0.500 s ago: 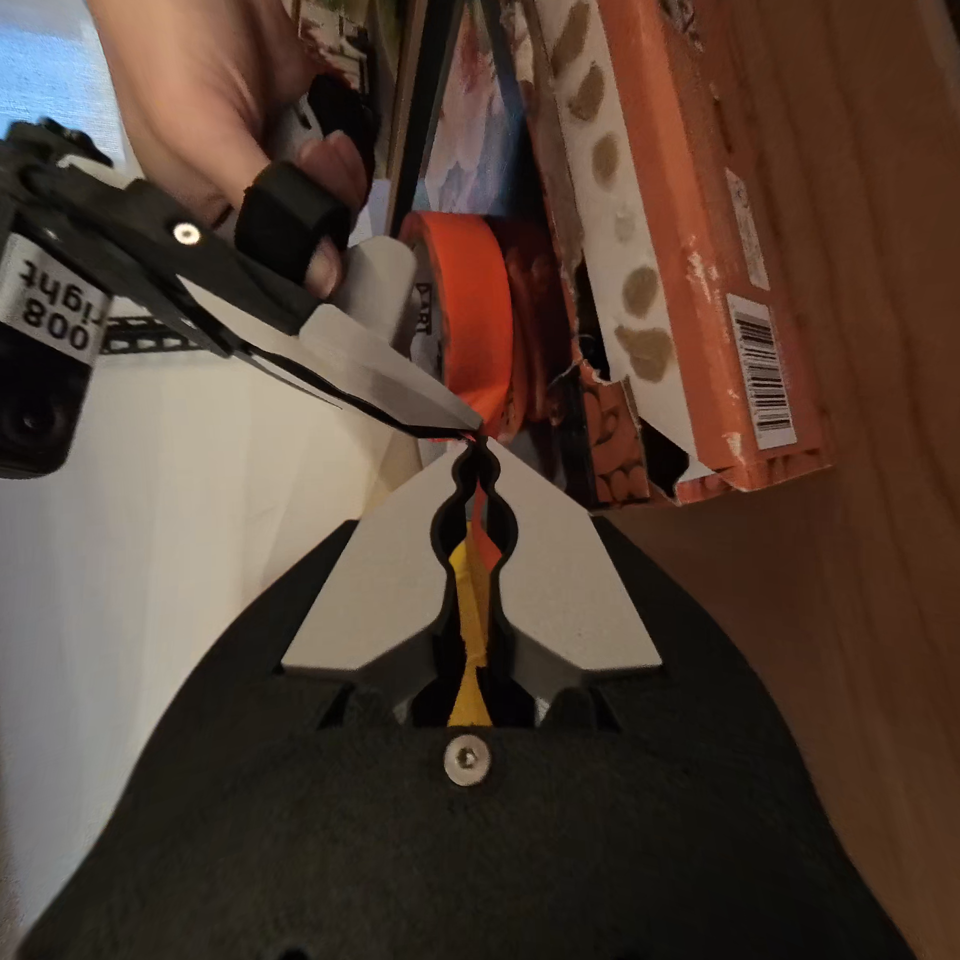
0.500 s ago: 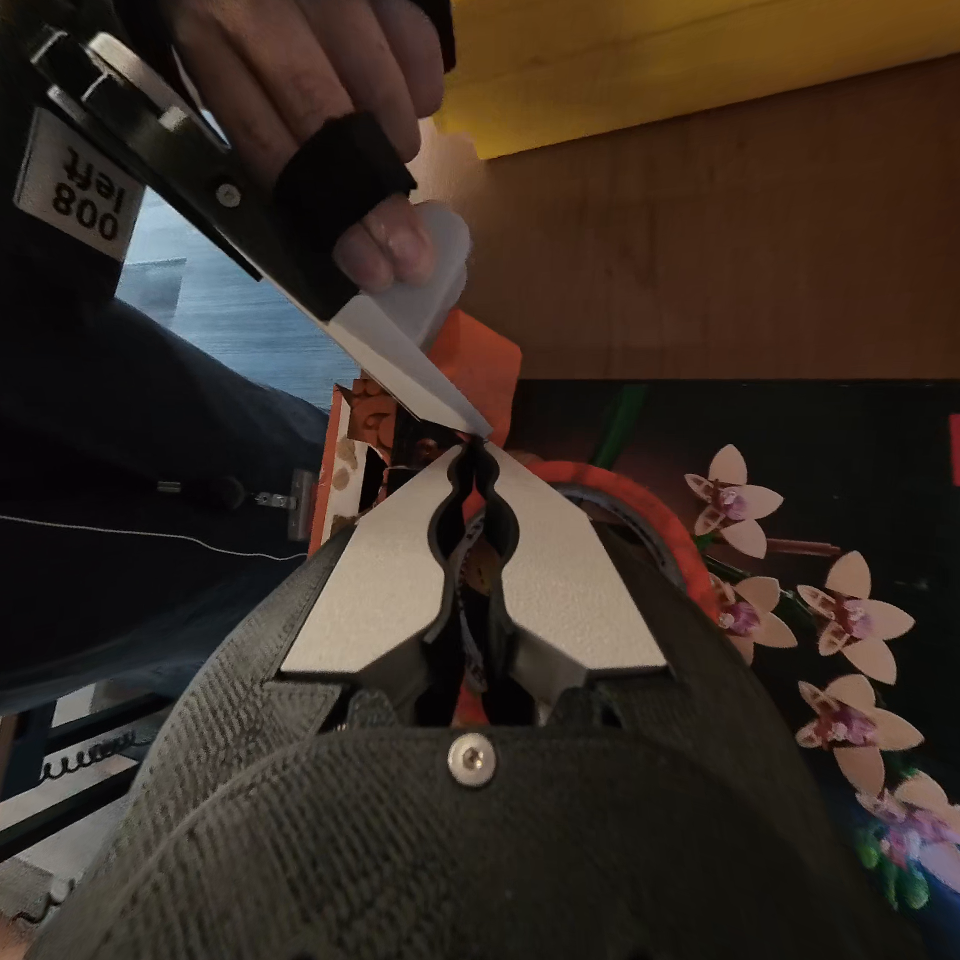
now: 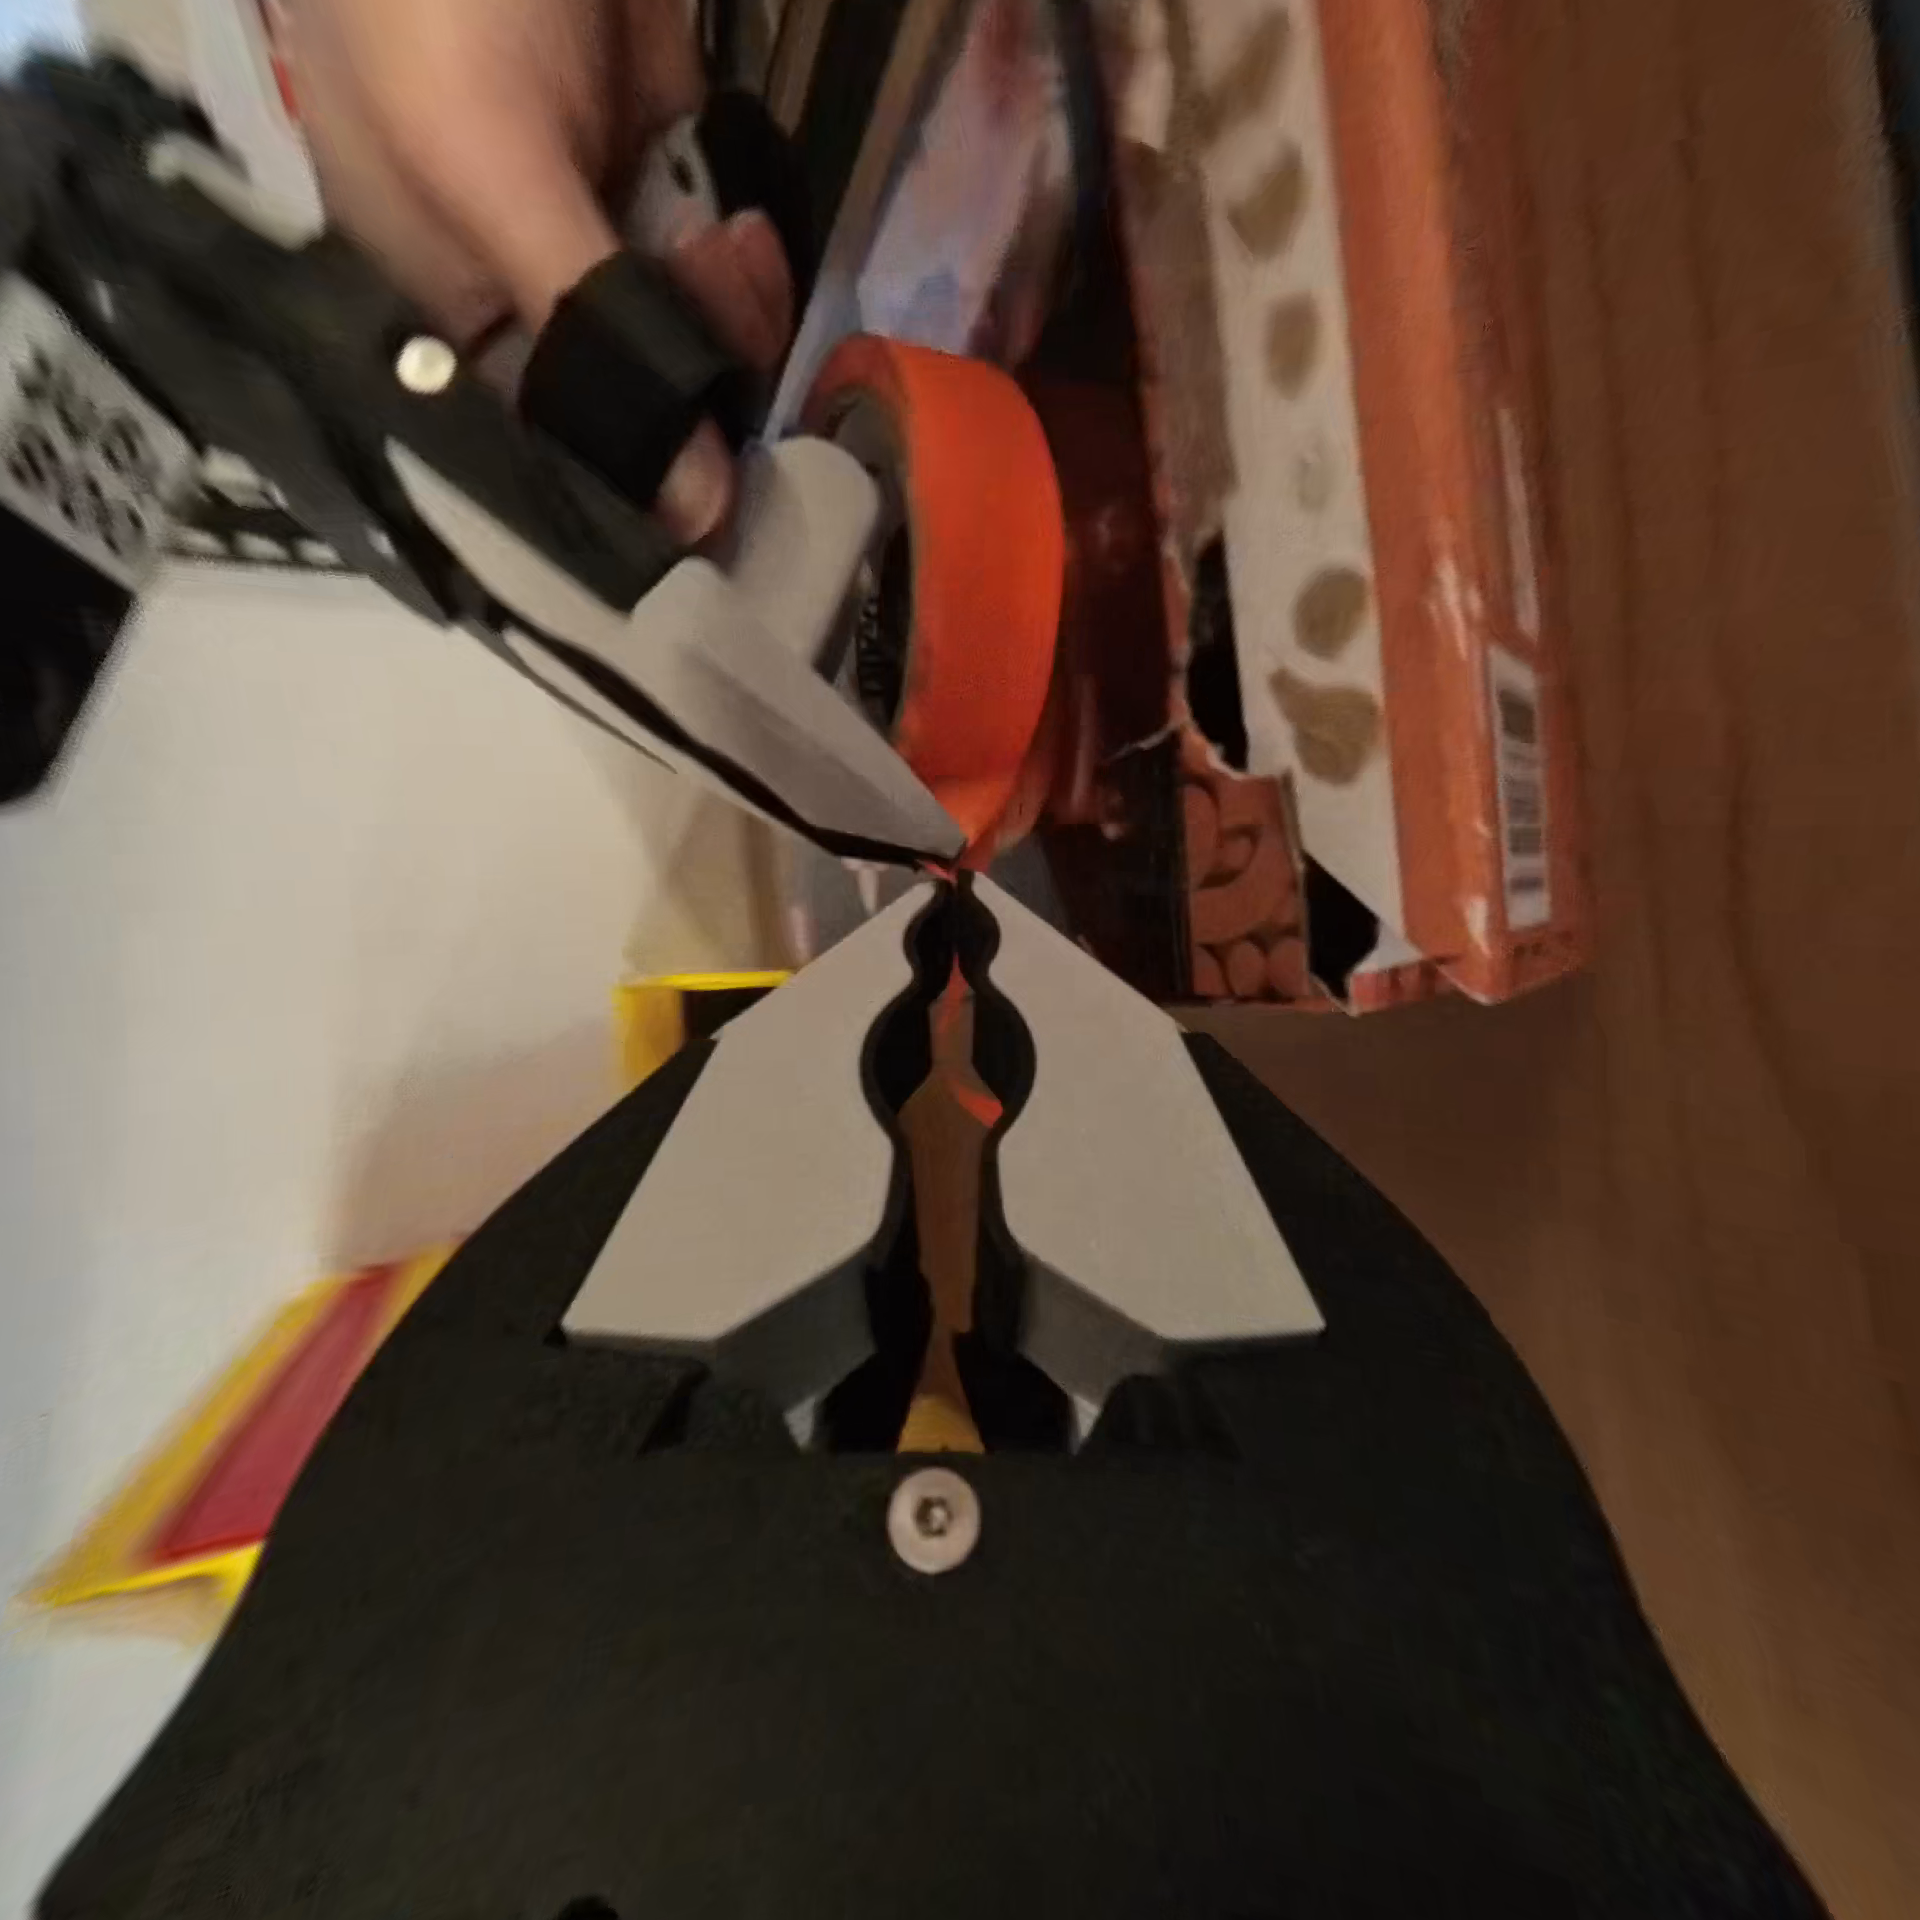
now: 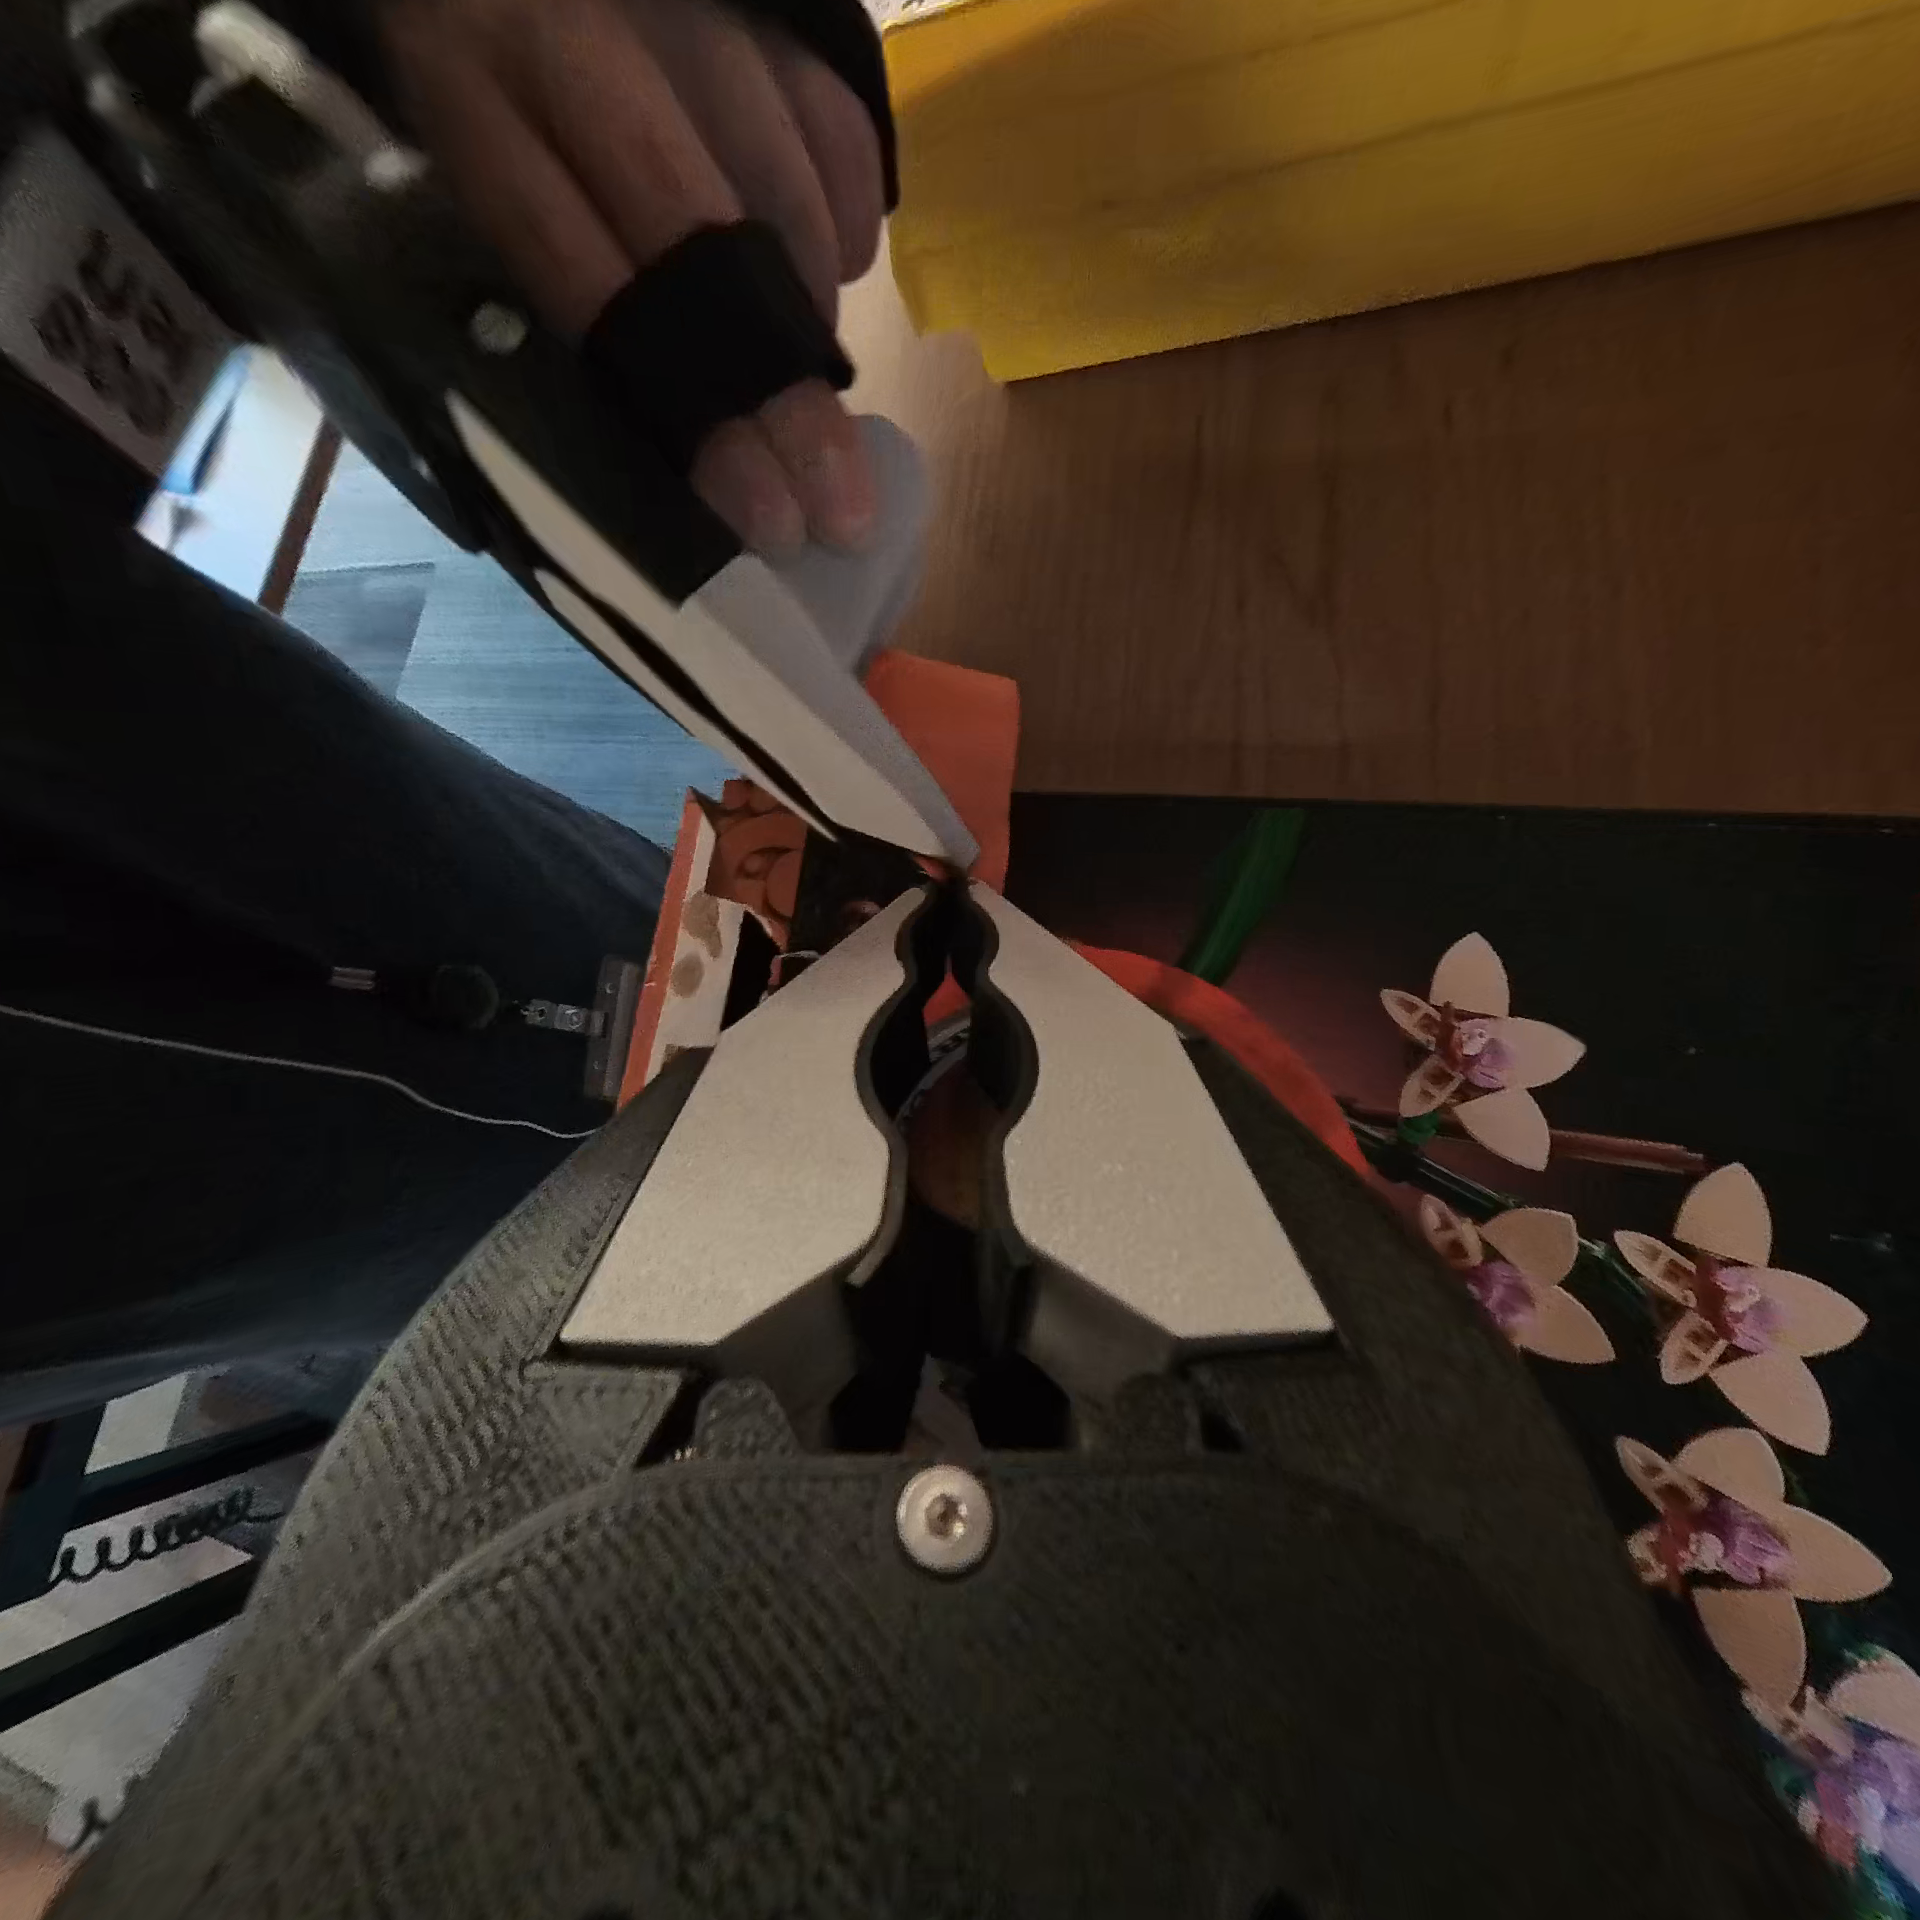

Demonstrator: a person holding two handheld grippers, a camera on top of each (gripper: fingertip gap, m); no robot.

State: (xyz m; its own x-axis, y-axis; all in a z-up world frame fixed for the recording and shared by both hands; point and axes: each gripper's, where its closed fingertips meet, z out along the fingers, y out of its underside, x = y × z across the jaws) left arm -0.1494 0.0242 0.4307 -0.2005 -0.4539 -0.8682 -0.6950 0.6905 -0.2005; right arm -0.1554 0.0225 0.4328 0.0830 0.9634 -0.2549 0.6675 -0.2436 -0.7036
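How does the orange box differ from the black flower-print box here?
The orange box carries tan blobs on a white panel; the black box shows pale pink flowers and a green stem. The orange box's end is torn and ragged; the black box shows no damage in the part that is visible. Both lie beside the wooden surface, next to the orange tape roll.

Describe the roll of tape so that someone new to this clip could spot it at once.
In the left wrist view, start at the torn orange box leaning by the wooden panel. Just left of it the orange tape roll stands on edge, where both grippers' tips meet. It is the only round thing among flat boxes.
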